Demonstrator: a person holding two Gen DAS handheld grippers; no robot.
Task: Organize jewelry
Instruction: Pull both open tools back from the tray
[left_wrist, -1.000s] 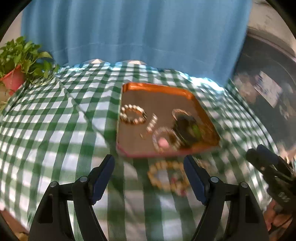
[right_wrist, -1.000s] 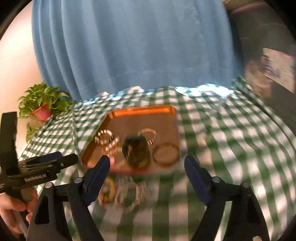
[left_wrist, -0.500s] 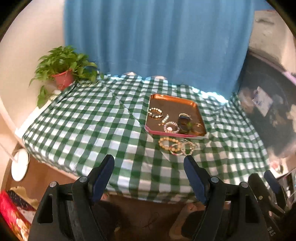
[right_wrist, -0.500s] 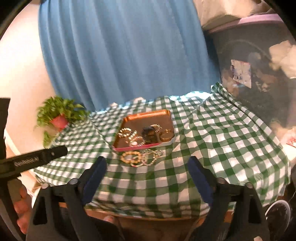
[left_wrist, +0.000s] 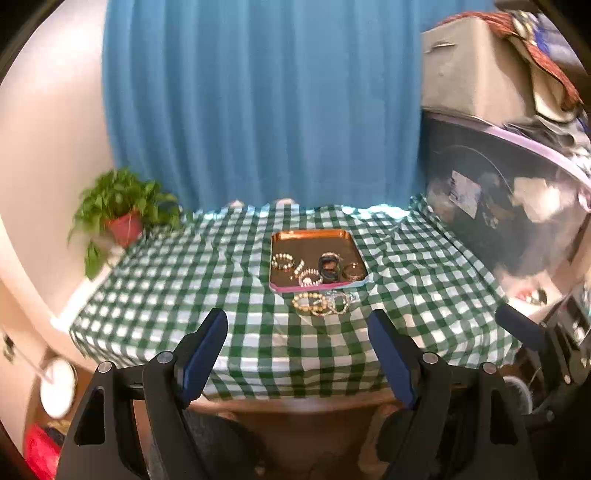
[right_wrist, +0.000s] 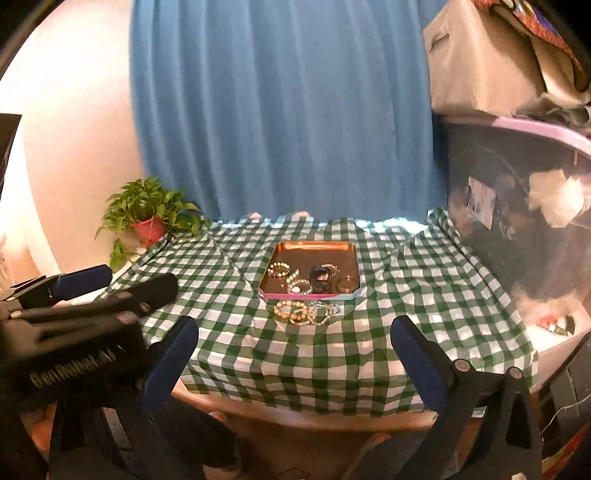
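An orange tray (left_wrist: 310, 233) (right_wrist: 314, 244) lies on the green checked tablecloth (left_wrist: 184, 280). It holds a beaded bracelet (left_wrist: 282, 261), a pearl bracelet (left_wrist: 309, 277), a dark round piece (left_wrist: 328, 267) and a thin bangle (left_wrist: 354, 271). A heap of bead bracelets (left_wrist: 321, 302) (right_wrist: 304, 310) rests on the cloth just in front of the tray. My left gripper (left_wrist: 296, 316) hangs well back over the table's near edge, jaws opening, nothing between them. My right gripper (right_wrist: 294, 325) is likewise back and opening wide, empty. The left gripper's fingers (right_wrist: 147, 291) show at the left of the right wrist view.
A potted plant (left_wrist: 123, 218) stands at the table's far left corner. A blue curtain (left_wrist: 258, 110) hangs behind the table. A dark tub (left_wrist: 498, 206) with boxes and cloth on top crowds the right side. The wooden table edge (left_wrist: 295, 402) lies just below the grippers.
Both grippers have drawn back and up from the tray, so the whole table now shows. The right gripper's jaws have spread wider. The jewelry has not moved.
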